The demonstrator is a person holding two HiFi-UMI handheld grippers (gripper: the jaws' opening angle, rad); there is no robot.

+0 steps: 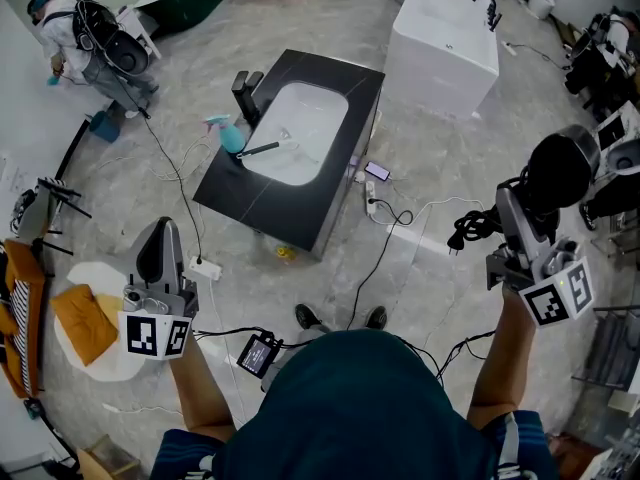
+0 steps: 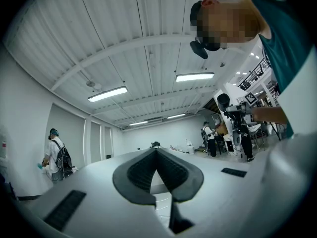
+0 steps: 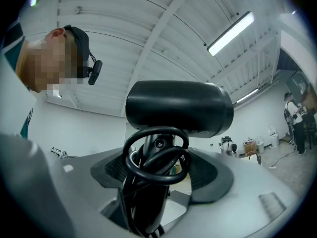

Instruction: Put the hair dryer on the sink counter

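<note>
The black hair dryer is up in the air at the right, its handle and coiled cord clamped in my right gripper. In the right gripper view the dryer's barrel lies across the top and the looped cord hangs in front of the handle, between the pads of the right gripper. The sink counter, black with a white basin, stands a few steps ahead on the floor. My left gripper is raised at the left, shut on nothing; its left gripper pads meet at the tip.
On the counter stand a blue spray bottle and a black faucet. A white bathtub is behind it. Cables, a power strip and a phone lie on the floor. A person crouches far left.
</note>
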